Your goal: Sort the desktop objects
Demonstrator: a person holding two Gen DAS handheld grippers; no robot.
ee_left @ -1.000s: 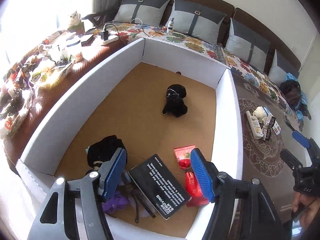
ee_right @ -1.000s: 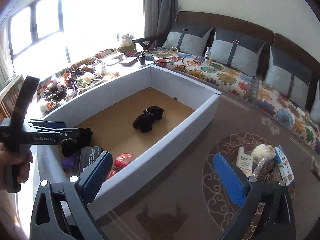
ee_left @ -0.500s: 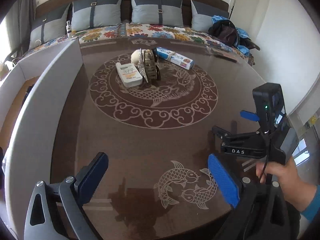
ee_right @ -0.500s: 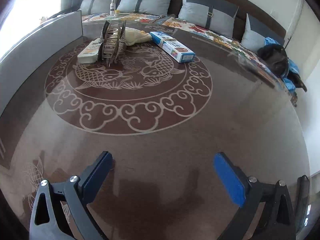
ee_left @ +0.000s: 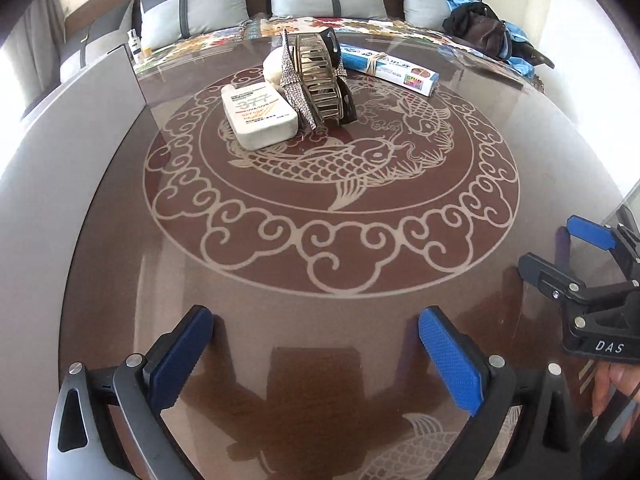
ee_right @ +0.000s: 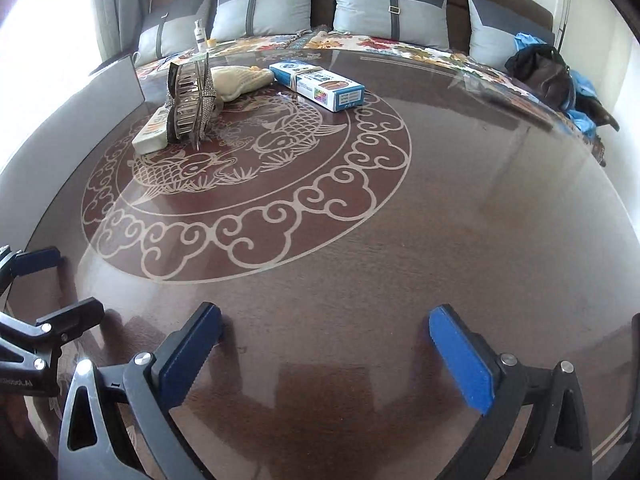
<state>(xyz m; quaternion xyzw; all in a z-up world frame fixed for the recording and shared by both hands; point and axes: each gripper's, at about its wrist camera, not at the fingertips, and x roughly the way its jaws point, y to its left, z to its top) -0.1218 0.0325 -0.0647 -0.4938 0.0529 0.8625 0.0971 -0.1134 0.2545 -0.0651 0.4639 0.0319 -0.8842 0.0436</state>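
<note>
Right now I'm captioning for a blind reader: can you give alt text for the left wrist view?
Open left tongs hang empty over a brown table. Farther off lie a white bottle, a hair claw and a blue box.

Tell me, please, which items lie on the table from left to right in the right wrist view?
White flat bottle → large hair claw clip → cream mesh pouch → blue-and-white box.
</note>
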